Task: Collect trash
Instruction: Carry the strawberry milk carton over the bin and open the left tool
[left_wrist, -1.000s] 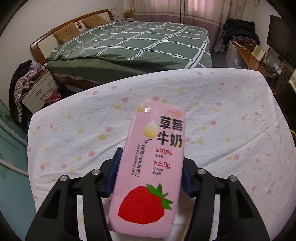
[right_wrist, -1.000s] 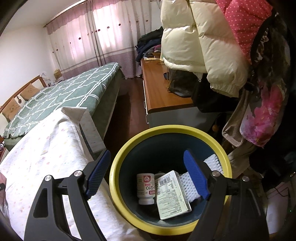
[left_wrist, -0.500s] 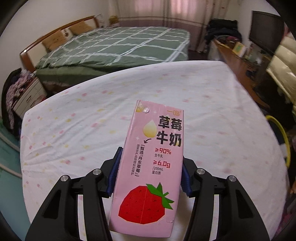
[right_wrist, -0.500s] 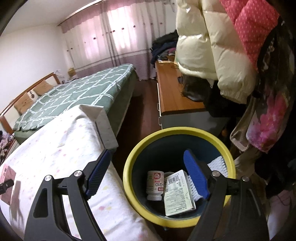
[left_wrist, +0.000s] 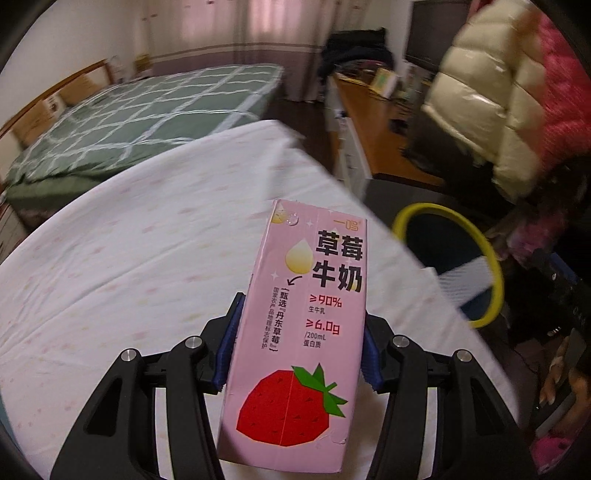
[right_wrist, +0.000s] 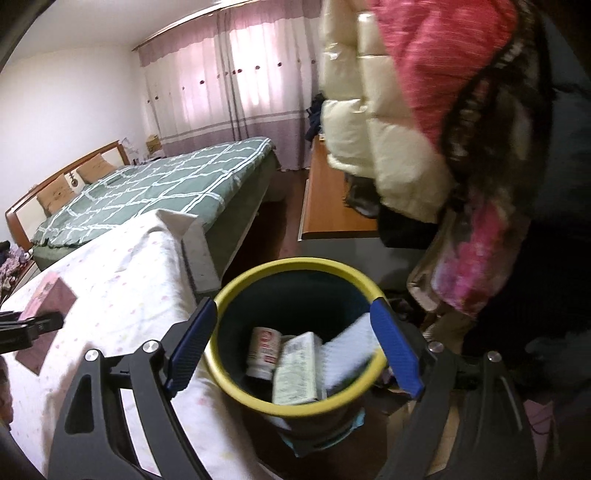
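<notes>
Strawberry-milk carton (left_wrist: 295, 332), the pink paper box with the red berry printed low on its face, sits clamped upright between the blue pads of your left gripper (left_wrist: 297, 354), jaws pressed against its two narrow sides. What has changed over the last second is the backdrop: your left gripper has swung across the white flower-print bed sheet (left_wrist: 129, 258), and the yellow-rimmed dark plastic bin (left_wrist: 491, 258), absent from that view a second ago, now shows ahead and to the right of the carton, beyond the sheet's edge. Your grip itself looks unchanged. Your right gripper (right_wrist: 291, 350) hangs above that same bin, and its jaws have just been opening a little further; they stand wide apart with nothing between them, framing the rim. Below them lie a small white bottle (right_wrist: 264, 350), a pale printed box (right_wrist: 297, 373) and a white mesh sleeve (right_wrist: 349, 350). To my eye the carry is more than half done: the carton still needs to travel forward and rightward until it is over the opening, and your right gripper may be in the way.
</notes>
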